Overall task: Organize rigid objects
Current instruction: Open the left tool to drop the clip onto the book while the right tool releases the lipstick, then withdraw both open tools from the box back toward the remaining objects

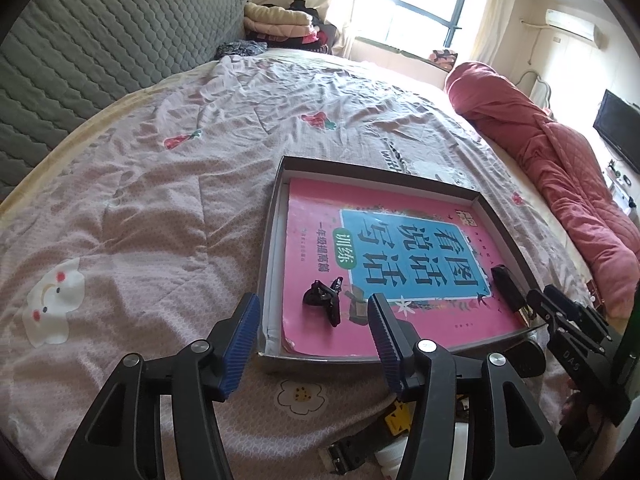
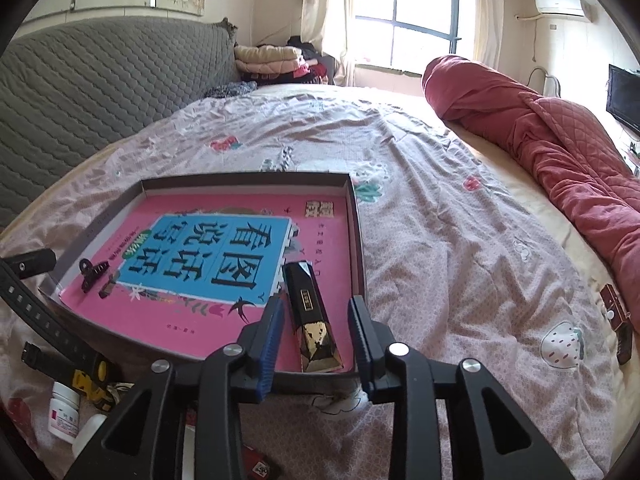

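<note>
Pink floral quilt (image 1: 168,184) covers the bed beside a sunlit window (image 2: 424,12)

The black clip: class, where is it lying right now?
The black clip lies on the pink book inside the shallow box, near its front left corner in the right wrist view, apart from the black-and-gold box.

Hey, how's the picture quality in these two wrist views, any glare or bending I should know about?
Left wrist view: window blown out white, bed bulging from fisheye bending, corners black. Right wrist view: window also overexposed, pink book in the box sharp and readable, edges curved.
</note>
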`<state>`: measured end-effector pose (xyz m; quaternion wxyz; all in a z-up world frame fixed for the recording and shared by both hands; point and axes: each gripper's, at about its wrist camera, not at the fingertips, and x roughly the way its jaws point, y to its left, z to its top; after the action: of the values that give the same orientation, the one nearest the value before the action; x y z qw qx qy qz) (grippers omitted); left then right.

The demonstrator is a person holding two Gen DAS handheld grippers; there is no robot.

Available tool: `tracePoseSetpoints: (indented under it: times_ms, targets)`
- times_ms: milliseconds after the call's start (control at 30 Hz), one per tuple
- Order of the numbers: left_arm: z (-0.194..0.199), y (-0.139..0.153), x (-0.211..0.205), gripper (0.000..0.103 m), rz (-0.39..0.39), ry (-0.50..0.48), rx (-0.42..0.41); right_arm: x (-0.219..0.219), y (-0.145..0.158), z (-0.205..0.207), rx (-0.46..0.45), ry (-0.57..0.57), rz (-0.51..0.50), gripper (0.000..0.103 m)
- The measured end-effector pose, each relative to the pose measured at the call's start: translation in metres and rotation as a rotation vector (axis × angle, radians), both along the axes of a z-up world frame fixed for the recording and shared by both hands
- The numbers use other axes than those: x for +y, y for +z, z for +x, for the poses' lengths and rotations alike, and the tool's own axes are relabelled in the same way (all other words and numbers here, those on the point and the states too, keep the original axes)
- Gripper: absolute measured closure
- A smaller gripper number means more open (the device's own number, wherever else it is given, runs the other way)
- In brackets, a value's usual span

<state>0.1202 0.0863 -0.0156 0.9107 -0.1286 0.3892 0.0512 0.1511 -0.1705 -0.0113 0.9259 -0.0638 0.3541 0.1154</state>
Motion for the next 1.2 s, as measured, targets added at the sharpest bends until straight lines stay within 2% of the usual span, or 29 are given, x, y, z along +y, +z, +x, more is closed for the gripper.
tracePoseSetpoints:
  times_ms: [67, 133, 500, 633, 967, 1200]
  targets:
    - [-0.002, 0.002, 0.001, 0.045, 0.004, 0.005, -0.002, -0.001, 0.003, -0.003, -0.016, 0.000, 0.007, 0.062]
    - [-0.004, 0.004, 0.002, 0.041, 0.005, 0.004, -0.003, -0.002, 0.007, -0.006, -0.034, 0.002, 0.013, 0.058]
    - [-0.018, 0.018, 0.002, 0.038, 0.016, 0.005, -0.028, 0.003, 0.022, -0.027, -0.111, 0.033, 0.015, 0.048]
    - [-0.026, 0.024, -0.002, 0.034, 0.020, -0.005, -0.031, 0.006, 0.025, -0.035, -0.110, 0.042, 0.011, 0.048]
    - [-0.041, 0.036, -0.014, 0.033, 0.033, -0.022, -0.037, 0.009, 0.033, -0.061, -0.110, 0.065, 0.012, 0.048]
    - [-0.054, 0.042, -0.018, 0.033, 0.032, -0.035, -0.036, 0.001, 0.035, -0.077, -0.095, 0.037, 0.005, 0.046]
